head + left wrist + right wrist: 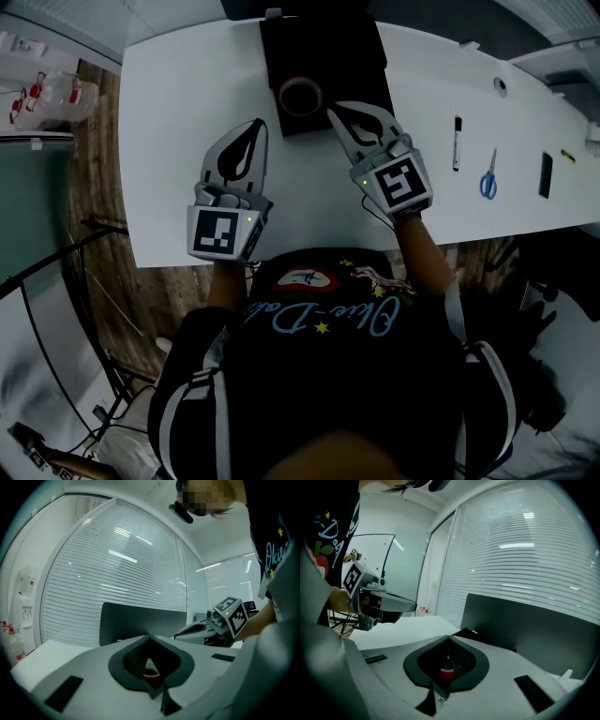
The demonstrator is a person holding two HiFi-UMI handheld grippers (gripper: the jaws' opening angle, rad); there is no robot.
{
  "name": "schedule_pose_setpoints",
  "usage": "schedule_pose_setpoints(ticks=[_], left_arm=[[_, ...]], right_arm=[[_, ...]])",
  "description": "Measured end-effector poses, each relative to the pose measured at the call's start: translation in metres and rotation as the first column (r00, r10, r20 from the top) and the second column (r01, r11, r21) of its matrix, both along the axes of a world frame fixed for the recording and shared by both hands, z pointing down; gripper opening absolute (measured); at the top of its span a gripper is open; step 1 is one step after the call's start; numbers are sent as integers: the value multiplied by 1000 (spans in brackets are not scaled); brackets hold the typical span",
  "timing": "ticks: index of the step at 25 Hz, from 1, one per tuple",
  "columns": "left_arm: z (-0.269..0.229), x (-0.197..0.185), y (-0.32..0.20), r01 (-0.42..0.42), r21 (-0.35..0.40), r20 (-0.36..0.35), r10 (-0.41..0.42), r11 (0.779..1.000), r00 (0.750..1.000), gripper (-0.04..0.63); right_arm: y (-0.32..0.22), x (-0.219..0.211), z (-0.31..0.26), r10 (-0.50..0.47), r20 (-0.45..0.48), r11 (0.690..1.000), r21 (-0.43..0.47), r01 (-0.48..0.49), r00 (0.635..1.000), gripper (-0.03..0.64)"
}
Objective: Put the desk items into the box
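White desk (169,112); a black box (323,42) just ahead of the right gripper (331,111) holds a brown-red tape roll (301,96). That claw and the left gripper (262,123) are grey, with black-and-white square marker patterns. Blue-handled scissors (488,178) lie well off to the right gripper's right

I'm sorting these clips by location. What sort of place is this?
Probably an office: a long white desk with a marker and scissors lying on it, and slatted window blinds beyond the desk in both gripper views.
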State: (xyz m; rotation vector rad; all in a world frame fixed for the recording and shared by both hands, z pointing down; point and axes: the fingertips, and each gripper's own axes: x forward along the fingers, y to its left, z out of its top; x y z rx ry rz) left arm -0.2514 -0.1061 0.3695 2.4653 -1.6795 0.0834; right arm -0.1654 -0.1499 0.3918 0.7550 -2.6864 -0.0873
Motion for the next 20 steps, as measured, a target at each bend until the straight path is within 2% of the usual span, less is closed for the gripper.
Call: schedule_pose_setpoints(ticks=[6, 11, 16, 20], left_arm=[[-3, 13, 1, -25, 2, 13, 25, 1000, 1000, -3], [1, 17, 4, -18, -30, 14, 19, 999, 1000, -3], [-9, 22, 4, -28, 14, -1, 28, 1000, 1000, -3], [-10, 33, 2, -34, 11, 12, 34, 999, 999, -3]], right_arm=[[4, 13, -3, 20, 17, 1000, -6, -19, 1000, 18], [6, 22, -6, 28, 26, 1000, -3, -28, 999, 18], [6, 28, -8, 31, 27, 1000, 0, -31, 999, 18], [5, 40, -8, 43, 33, 999, -4, -43, 999, 18]])
